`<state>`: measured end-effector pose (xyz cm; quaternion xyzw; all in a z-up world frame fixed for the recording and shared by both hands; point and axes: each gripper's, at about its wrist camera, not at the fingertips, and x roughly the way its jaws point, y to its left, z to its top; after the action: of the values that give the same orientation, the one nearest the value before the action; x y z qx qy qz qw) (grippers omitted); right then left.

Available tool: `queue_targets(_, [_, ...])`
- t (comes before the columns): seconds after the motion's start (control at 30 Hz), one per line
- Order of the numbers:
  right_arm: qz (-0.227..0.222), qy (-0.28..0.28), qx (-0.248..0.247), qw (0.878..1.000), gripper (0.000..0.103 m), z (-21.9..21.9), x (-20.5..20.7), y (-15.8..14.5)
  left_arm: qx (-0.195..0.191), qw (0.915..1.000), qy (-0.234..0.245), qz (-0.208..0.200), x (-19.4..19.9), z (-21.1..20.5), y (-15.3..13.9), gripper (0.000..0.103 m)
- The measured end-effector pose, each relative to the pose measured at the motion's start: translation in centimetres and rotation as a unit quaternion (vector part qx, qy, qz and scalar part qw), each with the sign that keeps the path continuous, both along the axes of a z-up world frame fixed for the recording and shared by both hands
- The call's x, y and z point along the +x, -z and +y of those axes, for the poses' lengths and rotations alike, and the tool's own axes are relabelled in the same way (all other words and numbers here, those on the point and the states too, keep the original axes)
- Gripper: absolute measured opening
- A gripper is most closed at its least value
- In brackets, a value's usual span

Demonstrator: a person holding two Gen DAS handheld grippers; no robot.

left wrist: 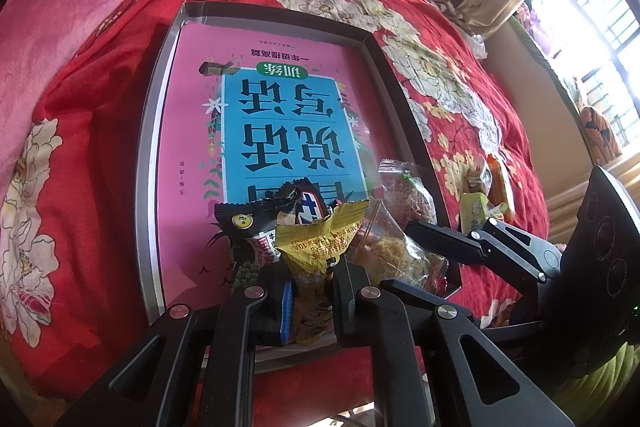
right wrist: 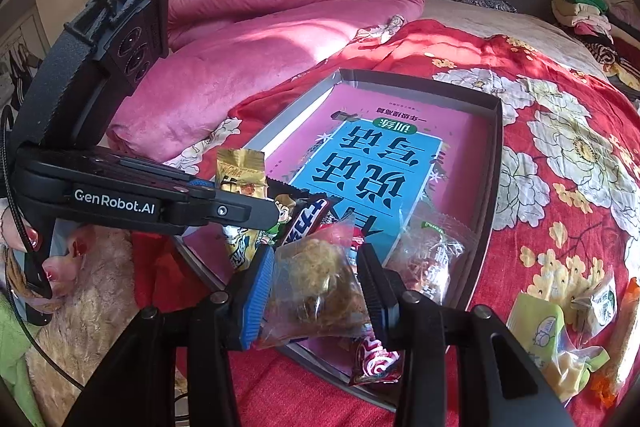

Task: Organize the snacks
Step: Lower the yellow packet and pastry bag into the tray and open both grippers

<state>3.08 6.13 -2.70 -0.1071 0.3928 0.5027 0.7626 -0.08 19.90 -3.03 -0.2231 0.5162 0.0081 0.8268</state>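
Left wrist view. The left gripper (left wrist: 316, 283) is closed on a yellow snack packet (left wrist: 318, 241); its fingers (left wrist: 352, 291) pinch the crimped lower part of the wrapper, while the upper seal flares free above them. The packet hangs over the near end of a shallow grey box (left wrist: 160, 99), whose floor is covered by a pink and blue book (left wrist: 280, 107). Judged from its crumpled foil, the packet is light, soft and somewhat slippery; the flat seal edge is the best hold, since squeezing the filled middle may crush the contents. Behind it, in the box, lie a dark snack packet (left wrist: 248, 223) and two clear bags. The right gripper (left wrist: 448, 235) enters from the right, at the box's near right corner.

Right wrist view. The right gripper (right wrist: 316, 291) holds a clear bag of golden floss cake (right wrist: 320, 283) across its middle, the fingers (right wrist: 256, 291) partly open and pressing on both sides, just above the box's near edge. The cake looks light, soft and crumbly, its film slick, so gentle pressure seems wise. A second clear bag (right wrist: 432, 259) lies in the box just beside the right finger, and a red-and-white sweet (right wrist: 376, 363) lies at the box's near rim. Loose green and yellow snacks (right wrist: 560, 339) remain on the red floral bed cover (right wrist: 560, 207), well apart from the fingers.
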Motion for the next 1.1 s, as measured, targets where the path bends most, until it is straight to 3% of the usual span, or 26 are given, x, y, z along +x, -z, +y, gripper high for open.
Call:
queue_targets(0.27, [0.006, -0.012, 0.001, 1.000, 0.044, 0.0, -0.4, -0.1, 0.001, 1.0000, 0.000, -0.002, 0.1, 0.0, -0.1, 0.016])
queue_targets(0.8, [0.006, -0.003, 0.002, 1.000, 0.048, -0.8, -0.1, -0.5, 0.012, 0.9998, -0.012, -0.007, 0.1, 0.4, -0.4, 0.035])
queue_targets(1.1, [-0.002, 0.014, 0.007, 1.000, 0.050, -1.6, 0.5, -1.1, 0.016, 0.9977, -0.025, -0.061, -0.4, 0.6, -2.6, 0.049])
